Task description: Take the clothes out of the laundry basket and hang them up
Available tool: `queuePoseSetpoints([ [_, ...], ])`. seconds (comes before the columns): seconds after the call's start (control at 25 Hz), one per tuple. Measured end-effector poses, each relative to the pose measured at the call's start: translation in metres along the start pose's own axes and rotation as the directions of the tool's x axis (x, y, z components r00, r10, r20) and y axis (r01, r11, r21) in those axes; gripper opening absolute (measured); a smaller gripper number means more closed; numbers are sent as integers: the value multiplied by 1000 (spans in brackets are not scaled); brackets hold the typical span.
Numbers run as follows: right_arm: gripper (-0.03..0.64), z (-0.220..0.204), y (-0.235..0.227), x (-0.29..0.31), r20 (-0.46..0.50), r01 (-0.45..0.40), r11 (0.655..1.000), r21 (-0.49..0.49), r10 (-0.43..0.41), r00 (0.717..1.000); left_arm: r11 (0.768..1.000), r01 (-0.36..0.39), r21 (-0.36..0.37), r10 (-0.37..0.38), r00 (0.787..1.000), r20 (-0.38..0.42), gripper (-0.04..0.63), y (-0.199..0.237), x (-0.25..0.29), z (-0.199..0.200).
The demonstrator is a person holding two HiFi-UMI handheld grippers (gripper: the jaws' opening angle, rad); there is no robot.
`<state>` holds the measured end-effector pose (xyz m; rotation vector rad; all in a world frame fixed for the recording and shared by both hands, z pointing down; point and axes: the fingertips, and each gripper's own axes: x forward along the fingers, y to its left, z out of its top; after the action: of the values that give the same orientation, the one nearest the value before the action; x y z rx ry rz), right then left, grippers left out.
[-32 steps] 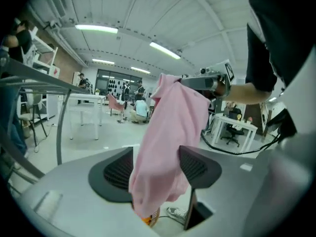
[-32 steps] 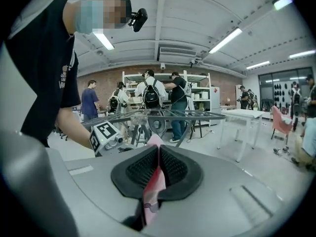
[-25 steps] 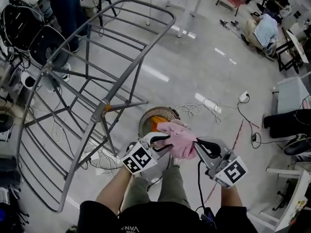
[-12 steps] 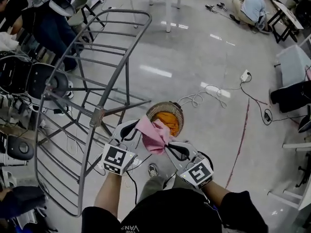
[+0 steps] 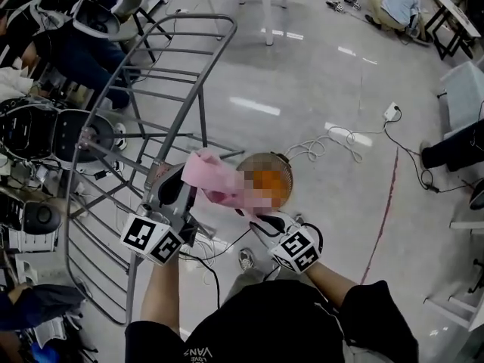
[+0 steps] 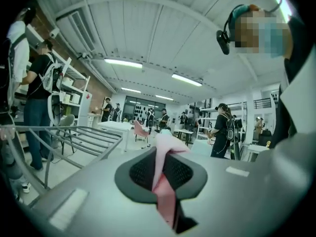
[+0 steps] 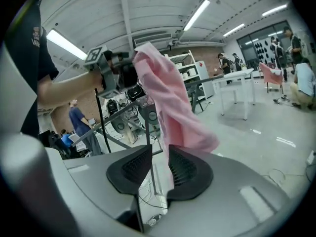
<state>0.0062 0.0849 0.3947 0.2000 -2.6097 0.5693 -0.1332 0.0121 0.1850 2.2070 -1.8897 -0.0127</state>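
Though above basket (image 5: pixel 284 159), pink cloth (image 5: pixel 214 178) near drying rack (image 5: pixel 203 89).

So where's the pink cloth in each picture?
Head view: the pink cloth is just left of the middle.
Left gripper view: the cloth sticks up at the bottom middle.
Right gripper view: the cloth hangs down in the middle.
Shared landmark: the grey drying rack, upper left in the head view, left in the left gripper view, behind the cloth in the right gripper view.

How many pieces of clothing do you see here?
2: a pink cloth pinched in the left tool, and an orange one in the basket; more may lie hidden beneath.
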Motion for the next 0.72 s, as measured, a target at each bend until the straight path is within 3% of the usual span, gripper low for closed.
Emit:
queuePoseSetpoints([
  [0.12, 112, -27, -19, 6, -66, 38, 999, 16, -37, 997, 1000, -20, 16, 20, 1000, 0, 18, -4, 2, 11],
  [0.32, 213, -65, -42, 19, -174, 85, 992, 93, -68, 982, 999, -43, 3, 43, 999, -7, 18, -11, 14, 30],
  [0.64, 247, -41, -59, 52, -132, 137, 980, 146, -118, 984, 999, -39, 0, 39, 998, 40, 18, -26, 38, 85],
  [0.72, 258, -36, -73, 58, -132, 192, 970, 149, -173, 976, 999, -33, 7, 33, 998, 55, 18, -31, 44, 96],
])
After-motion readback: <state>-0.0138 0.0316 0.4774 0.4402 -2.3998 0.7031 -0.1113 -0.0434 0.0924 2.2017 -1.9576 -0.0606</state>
